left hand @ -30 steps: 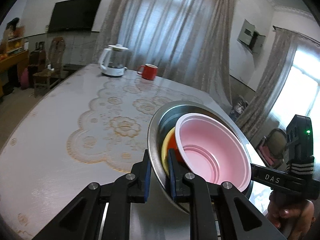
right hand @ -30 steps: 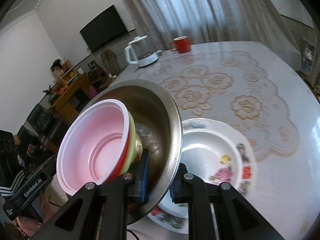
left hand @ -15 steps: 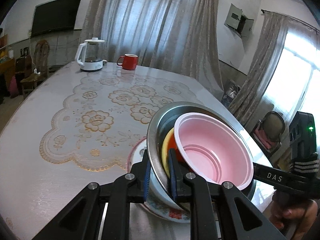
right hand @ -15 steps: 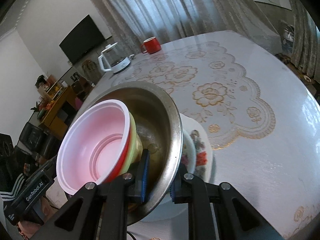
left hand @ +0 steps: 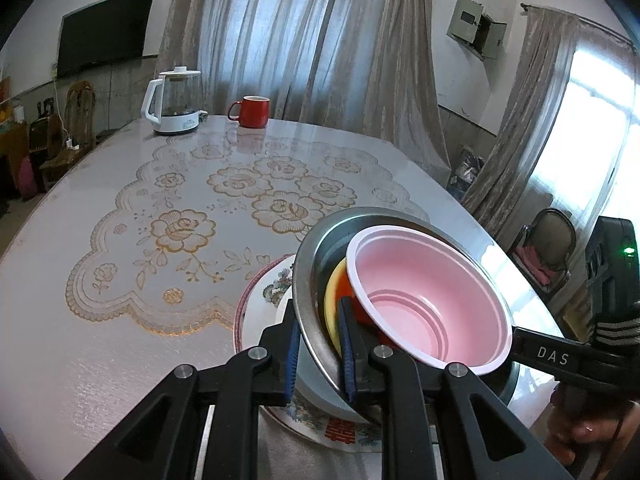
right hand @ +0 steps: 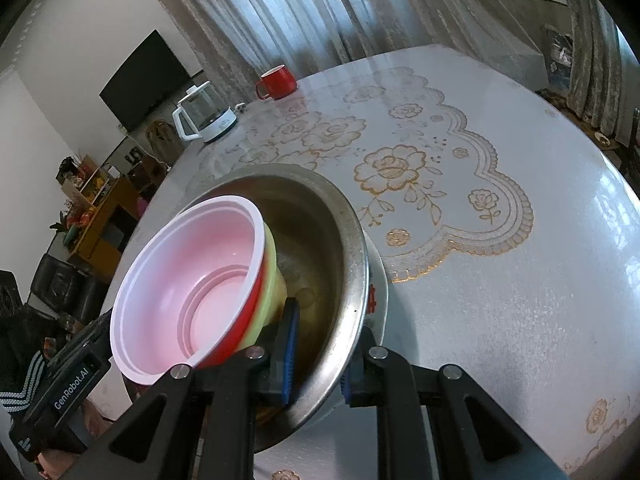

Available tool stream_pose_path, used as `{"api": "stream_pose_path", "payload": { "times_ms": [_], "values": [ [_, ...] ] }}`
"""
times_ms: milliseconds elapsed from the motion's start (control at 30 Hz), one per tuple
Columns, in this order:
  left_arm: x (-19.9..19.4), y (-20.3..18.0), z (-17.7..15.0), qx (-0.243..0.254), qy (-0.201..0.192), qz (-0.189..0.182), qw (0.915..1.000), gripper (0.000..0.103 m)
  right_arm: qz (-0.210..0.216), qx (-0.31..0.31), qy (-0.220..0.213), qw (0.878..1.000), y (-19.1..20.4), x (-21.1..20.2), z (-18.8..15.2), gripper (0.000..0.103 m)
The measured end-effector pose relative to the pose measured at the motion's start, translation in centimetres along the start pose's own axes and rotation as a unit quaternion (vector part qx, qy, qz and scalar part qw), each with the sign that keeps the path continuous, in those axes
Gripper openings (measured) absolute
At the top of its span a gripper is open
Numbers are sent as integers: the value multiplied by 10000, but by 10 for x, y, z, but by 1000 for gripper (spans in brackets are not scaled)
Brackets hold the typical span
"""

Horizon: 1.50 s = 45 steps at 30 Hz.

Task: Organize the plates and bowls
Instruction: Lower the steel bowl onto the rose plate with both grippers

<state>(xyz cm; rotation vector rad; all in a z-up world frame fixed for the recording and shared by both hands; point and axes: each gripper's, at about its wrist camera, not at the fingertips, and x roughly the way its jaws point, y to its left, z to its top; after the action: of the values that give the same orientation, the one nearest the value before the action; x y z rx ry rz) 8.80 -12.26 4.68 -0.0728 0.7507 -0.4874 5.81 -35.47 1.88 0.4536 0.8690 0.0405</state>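
Observation:
A steel bowl holds a stack of nested bowls: pink on top, red and yellow under it. My left gripper is shut on the steel bowl's near rim. My right gripper is shut on the opposite rim. The steel bowl sits over a white floral plate on the table, mostly covering it; whether it touches the plate I cannot tell.
A glass kettle and a red mug stand at the table's far end. A lace-pattern cloth covers the table. The table edge is close on the right in the left wrist view.
Both grippers carried the steel bowl with its stack over the floral plate and lowered it; the plate is now mostly covered by the bowl.

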Motion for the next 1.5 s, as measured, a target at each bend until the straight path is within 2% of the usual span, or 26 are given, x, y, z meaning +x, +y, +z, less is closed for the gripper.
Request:
{"api": "stream_pose_path", "payload": {
  "times_ms": [633, 1000, 1167, 1333, 1500],
  "values": [
    [19, 5, 0, -17, 155, 1, 9999, 20, -253, -19, 108, 9996, 0, 9, 0, 18],
    [35, 22, 0, -179, 282, 106, 9994, 20, -344, -193, 220, 9990, 10, 27, 3, 17],
    [42, 27, -8, -315, 398, 13, 9987, 20, -505, -301, 193, 9981, 12, 26, 3, 19],
    [40, 24, -11, -167, 313, 47, 9994, 20, -278, -116, 282, 9992, 3, 20, 1, 23],
    [36, 24, -13, -88, 256, 62, 9996, 20, 51, 41, 317, 9995, -2, 9, -8, 23]
  ]
}}
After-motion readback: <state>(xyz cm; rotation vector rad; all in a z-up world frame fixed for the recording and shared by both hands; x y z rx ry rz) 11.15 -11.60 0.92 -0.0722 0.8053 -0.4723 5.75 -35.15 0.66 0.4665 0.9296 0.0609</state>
